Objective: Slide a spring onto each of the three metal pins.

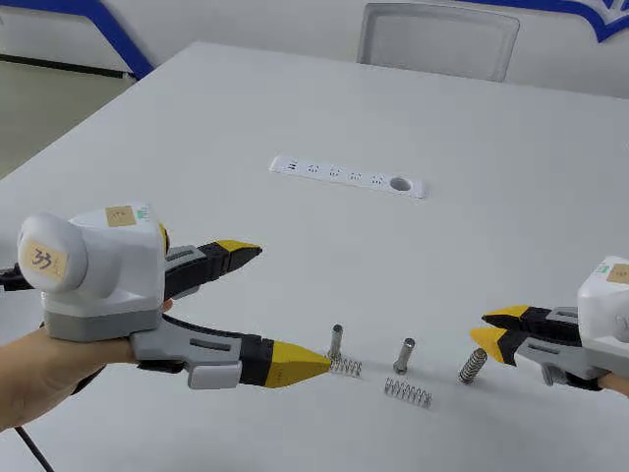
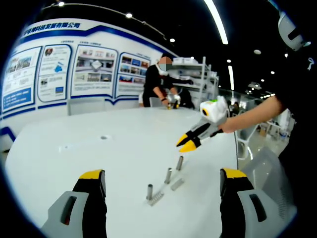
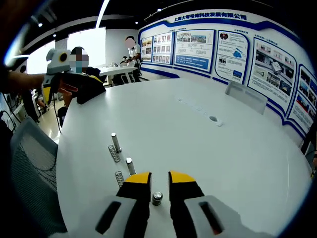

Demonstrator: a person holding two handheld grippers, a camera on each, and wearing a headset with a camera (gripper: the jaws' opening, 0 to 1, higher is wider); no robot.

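Our left gripper (image 1: 293,307) is wide open and empty, left of the middle pin (image 1: 404,354). A loose spring (image 1: 346,367) lies flat on the counter (image 1: 324,265) between them, just by the left gripper's lower tip. Our right gripper (image 1: 479,325) is open a crack, empty.

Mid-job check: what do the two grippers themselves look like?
They match. The left gripper and right gripper each have a white rounded housing over a grey body, and black jaws with pointed yellow tips. A tan sticker on the left one reads 33 in handwriting; the right one has a tan label too. A black cable runs from under the left gripper.
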